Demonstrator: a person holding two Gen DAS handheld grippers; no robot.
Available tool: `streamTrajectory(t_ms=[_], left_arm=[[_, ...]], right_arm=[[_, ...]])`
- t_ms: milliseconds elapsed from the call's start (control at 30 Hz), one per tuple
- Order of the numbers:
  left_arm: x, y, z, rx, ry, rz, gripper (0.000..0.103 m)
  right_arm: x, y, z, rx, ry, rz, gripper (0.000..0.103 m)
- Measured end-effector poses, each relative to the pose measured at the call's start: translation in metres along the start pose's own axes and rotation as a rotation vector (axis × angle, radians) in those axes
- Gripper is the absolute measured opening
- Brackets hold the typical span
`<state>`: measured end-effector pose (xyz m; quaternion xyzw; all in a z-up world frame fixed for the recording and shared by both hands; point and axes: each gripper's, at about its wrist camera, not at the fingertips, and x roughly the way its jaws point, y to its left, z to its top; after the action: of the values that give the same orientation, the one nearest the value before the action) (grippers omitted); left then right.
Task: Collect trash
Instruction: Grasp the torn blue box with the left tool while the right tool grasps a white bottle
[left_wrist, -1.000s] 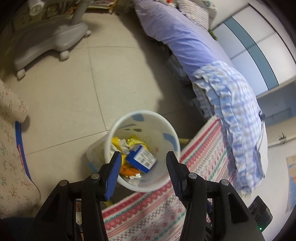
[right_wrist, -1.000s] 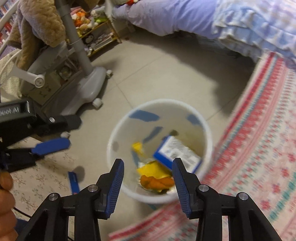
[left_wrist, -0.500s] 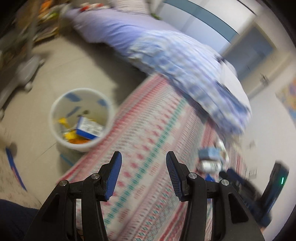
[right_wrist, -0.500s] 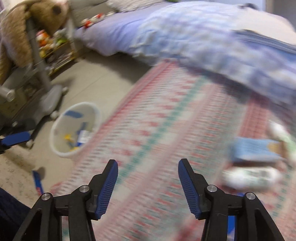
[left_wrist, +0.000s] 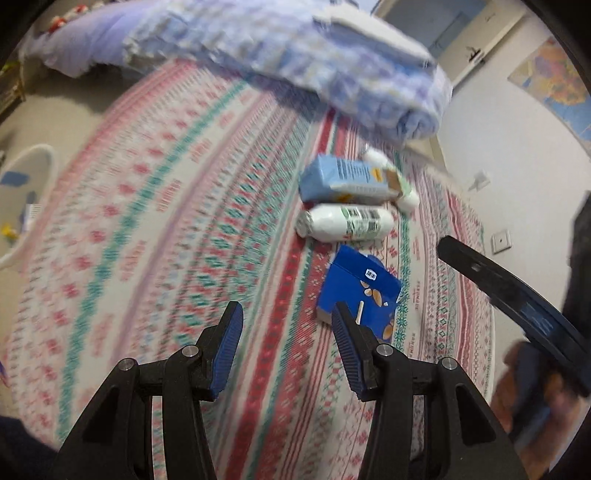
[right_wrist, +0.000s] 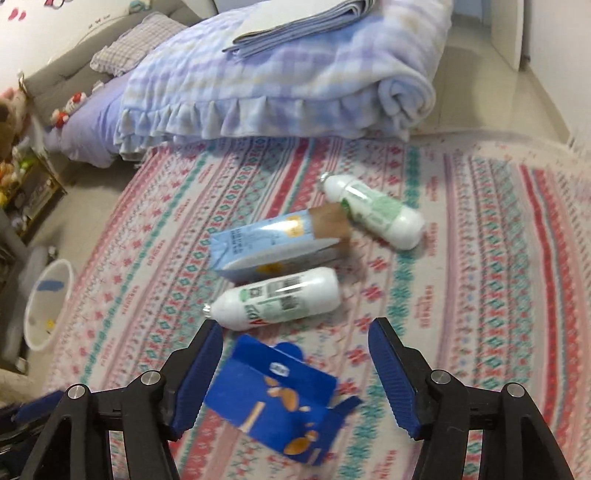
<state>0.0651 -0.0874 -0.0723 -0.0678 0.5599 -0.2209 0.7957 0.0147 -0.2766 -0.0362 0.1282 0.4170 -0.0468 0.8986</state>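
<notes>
Four trash items are lying clustered on the rug (right_wrist: 480, 258) — dark blue box (right_wrist: 273, 402), light blue carton (right_wrist: 273, 243), two white bottles (right_wrist: 280, 299). Right tongs (right_wrist: 295, 373), empty, have just been opening and are straddling the box; left tongs (left_wrist: 286, 349) are hanging half-open, empty. Risk: the open flap is likely crumpling or slipping under a skewed grip.

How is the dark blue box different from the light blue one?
The dark blue cardboard box lies nearest the camera with a torn-open flap, printed with orange-brown shapes. The light blue carton lies farther off, longer and narrower, with a brown end and small print. Both lie on their sides on the striped patterned rug.
</notes>
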Motion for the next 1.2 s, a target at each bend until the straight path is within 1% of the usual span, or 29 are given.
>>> streamTrajectory(t_ms=[100, 167, 233, 333, 400, 467, 533, 567, 700, 833, 967, 1067, 1133, 1200], left_arm=[[0.028, -0.006, 0.005, -0.005, 0.041, -0.024, 0.053], [0.040, -0.011, 0.006, 0.005, 0.047, -0.042, 0.053], [0.053, -0.020, 0.004, 0.041, 0.074, -0.062, 0.053], [0.069, -0.025, 0.003, 0.033, 0.118, -0.075, 0.053], [0.068, -0.027, 0.006, 0.029, 0.086, -0.093, 0.052], [0.070, -0.027, 0.007, 0.021, 0.102, -0.114, 0.028], [0.070, -0.027, 0.008, 0.022, 0.095, -0.117, 0.016], [0.065, -0.028, 0.007, 0.034, 0.076, -0.119, 0.014], [0.047, -0.029, 0.009, 0.046, 0.039, -0.148, 0.011], [0.026, -0.023, 0.012, 0.065, 0.012, -0.139, 0.009], [0.010, -0.005, 0.017, 0.048, 0.025, -0.142, 0.008], [-0.005, 0.010, 0.024, 0.023, 0.018, -0.134, 0.008], [-0.015, 0.021, 0.028, 0.007, 0.000, -0.129, 0.008], [-0.028, 0.029, 0.032, 0.019, -0.042, -0.097, 0.008]], right_arm=[[0.003, -0.007, -0.002, 0.001, 0.018, -0.016, 0.070], [0.004, -0.013, -0.003, 0.010, 0.023, -0.029, 0.070], [0.003, -0.015, -0.005, 0.016, 0.023, -0.036, 0.070], [0.003, -0.019, -0.006, 0.028, 0.022, -0.038, 0.070], [0.005, -0.022, -0.007, 0.037, 0.034, -0.044, 0.070], [0.007, -0.023, -0.008, 0.041, 0.045, -0.052, 0.070], [0.008, -0.025, -0.008, 0.050, 0.050, -0.045, 0.070], [0.008, -0.026, -0.007, 0.058, 0.051, -0.037, 0.070], [0.010, -0.034, -0.006, 0.113, 0.061, -0.001, 0.070], [0.018, -0.040, -0.004, 0.158, 0.082, 0.007, 0.070], [0.027, -0.045, -0.002, 0.221, 0.108, 0.042, 0.070], [0.038, -0.050, 0.001, 0.287, 0.127, 0.081, 0.070], [0.047, -0.051, 0.002, 0.337, 0.144, 0.110, 0.070], [0.060, -0.047, 0.003, 0.372, 0.170, 0.128, 0.070]])
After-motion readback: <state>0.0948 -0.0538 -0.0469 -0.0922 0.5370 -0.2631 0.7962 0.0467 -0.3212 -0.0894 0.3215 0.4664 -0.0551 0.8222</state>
